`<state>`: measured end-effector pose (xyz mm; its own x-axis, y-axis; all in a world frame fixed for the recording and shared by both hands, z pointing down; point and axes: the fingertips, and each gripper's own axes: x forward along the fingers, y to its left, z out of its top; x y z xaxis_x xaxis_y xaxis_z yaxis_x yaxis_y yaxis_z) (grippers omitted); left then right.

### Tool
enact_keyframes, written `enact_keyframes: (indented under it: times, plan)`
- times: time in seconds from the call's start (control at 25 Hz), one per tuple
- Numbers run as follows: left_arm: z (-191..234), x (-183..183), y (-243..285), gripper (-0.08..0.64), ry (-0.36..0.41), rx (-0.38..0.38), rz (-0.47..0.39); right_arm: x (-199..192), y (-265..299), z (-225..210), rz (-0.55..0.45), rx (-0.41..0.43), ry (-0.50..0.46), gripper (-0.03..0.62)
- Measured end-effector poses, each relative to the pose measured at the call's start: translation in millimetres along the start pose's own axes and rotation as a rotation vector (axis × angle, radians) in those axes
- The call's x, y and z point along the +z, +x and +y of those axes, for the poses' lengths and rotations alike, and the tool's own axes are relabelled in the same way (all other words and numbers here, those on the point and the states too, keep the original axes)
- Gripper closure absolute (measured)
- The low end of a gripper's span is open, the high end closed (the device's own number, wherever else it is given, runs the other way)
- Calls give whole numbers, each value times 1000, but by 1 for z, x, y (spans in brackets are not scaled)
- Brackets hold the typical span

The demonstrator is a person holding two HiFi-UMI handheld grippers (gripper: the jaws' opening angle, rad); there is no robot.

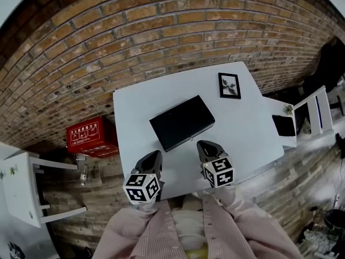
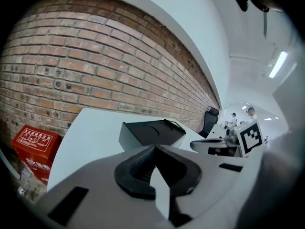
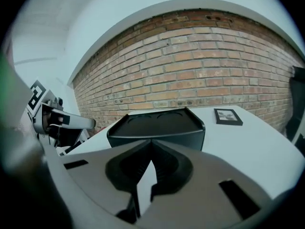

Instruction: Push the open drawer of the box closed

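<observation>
The flat black box (image 1: 180,122) lies on the white table (image 1: 245,123), with its long front face turned toward me; how far its drawer stands out I cannot tell. My left gripper (image 1: 153,155) hovers near the table's front edge, short of the box's left corner, with its jaws shut and nothing in them. To its right my right gripper (image 1: 204,144) sits just before the box's right front corner, also shut and holding nothing. The right gripper view has the box (image 3: 157,125) straight ahead of the meeting tips (image 3: 151,144). The left gripper view shows the box (image 2: 152,132) beyond its tips (image 2: 153,149).
A small framed picture (image 1: 229,85) lies on the table behind the box at the right. A red box (image 1: 91,136) stands on the floor by the brick wall at left. White chairs flank the table (image 1: 24,190) (image 1: 310,115).
</observation>
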<state>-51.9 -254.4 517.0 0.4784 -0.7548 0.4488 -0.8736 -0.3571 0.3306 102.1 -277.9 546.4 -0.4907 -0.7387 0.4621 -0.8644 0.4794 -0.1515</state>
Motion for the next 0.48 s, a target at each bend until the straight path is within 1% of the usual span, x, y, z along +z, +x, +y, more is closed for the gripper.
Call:
enact_keyframes:
  times: [0.24, 0.48]
  plan:
    - [-15, 39, -10, 565, 80, -35, -120, 34, -22, 0, -101, 19, 15, 588]
    - [-23, 71, -22, 565, 143, -28, -210, 73, -42, 0, -222, 42, 18, 588]
